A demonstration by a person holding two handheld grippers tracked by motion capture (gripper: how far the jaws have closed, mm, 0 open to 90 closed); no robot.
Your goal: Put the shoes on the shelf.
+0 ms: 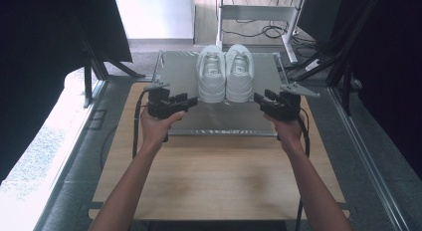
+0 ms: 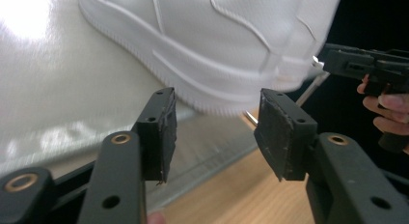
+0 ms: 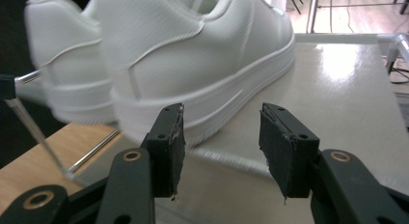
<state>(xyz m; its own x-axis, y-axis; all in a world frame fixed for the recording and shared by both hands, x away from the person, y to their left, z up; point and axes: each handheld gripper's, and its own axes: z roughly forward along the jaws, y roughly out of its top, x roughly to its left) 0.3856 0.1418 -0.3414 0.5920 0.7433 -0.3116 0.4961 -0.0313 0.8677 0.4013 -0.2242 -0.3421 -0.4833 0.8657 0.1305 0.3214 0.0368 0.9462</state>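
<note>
White leather-look shoes (image 1: pixel 225 71), a pair, stood side by side on a metal tray (image 1: pixel 259 116) at the far half of a wooden table (image 1: pixel 219 176), heels toward the person. Flanked by two black grippers: left gripper (image 1: pixel 191 101) just beside the left shoe's heel, right gripper (image 1: pixel 258 98) just beside the right shoe's heel. Both held with jaws parted wide, gripping nothing; pads (image 2: pixel 161 132) shown bare in the left gripper view, and pads (image 3: pixel 282 147) likewise in the right gripper view. Probably light and fairly stiff at the sole and heel, softer higher up; smooth surface, likely a little slippery. Best taken at the heel counter or along the ridged sole edge, judging by shape.
</note>
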